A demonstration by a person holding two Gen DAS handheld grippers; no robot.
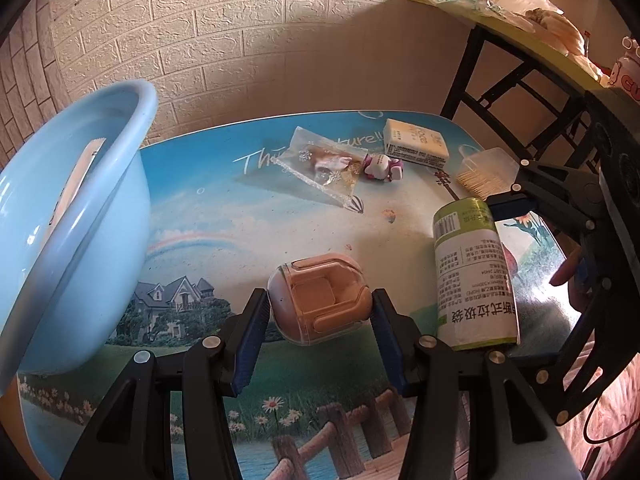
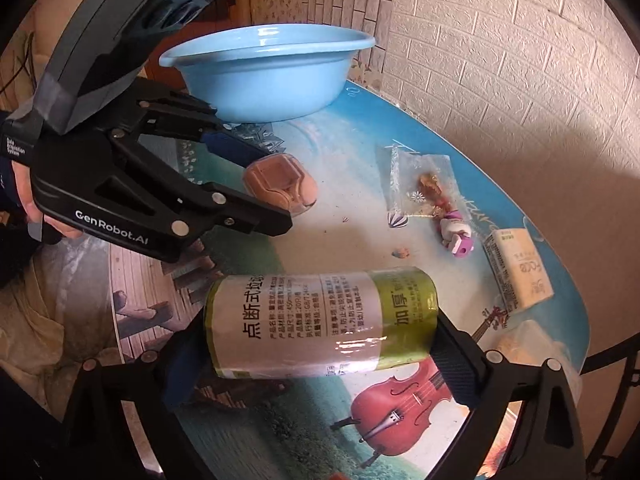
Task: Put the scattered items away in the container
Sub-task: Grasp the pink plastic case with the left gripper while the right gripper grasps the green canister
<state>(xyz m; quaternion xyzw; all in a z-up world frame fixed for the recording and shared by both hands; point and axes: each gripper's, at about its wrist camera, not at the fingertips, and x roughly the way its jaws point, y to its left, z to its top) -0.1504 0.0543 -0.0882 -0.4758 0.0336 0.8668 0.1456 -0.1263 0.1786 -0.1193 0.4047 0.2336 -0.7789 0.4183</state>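
Note:
My left gripper (image 1: 320, 320) is shut on a peach-coloured case under a clear dome (image 1: 320, 296), just right of the light blue basin (image 1: 80, 216). From the right wrist view, that gripper (image 2: 272, 188) and the case (image 2: 288, 188) sit in front of the basin (image 2: 264, 80). A green and white roll of bin bags (image 2: 320, 320) lies on its side on the picture-printed table (image 2: 360, 128). My right gripper (image 2: 320, 364) straddles the roll lengthwise, jaws wide, one pad near each end with no visible squeeze. One of its fingers (image 1: 508, 206) meets the roll (image 1: 476, 276) at its far end.
A clear bag of trinkets (image 1: 324, 164), a pink and white toy figure (image 1: 382, 168), a tissue pack (image 1: 416, 142) and a toothpick box (image 1: 486, 174) lie at the table's far side. A cluttered yellow shelf on black legs (image 1: 520, 20) stands beyond, against a brick-pattern wall.

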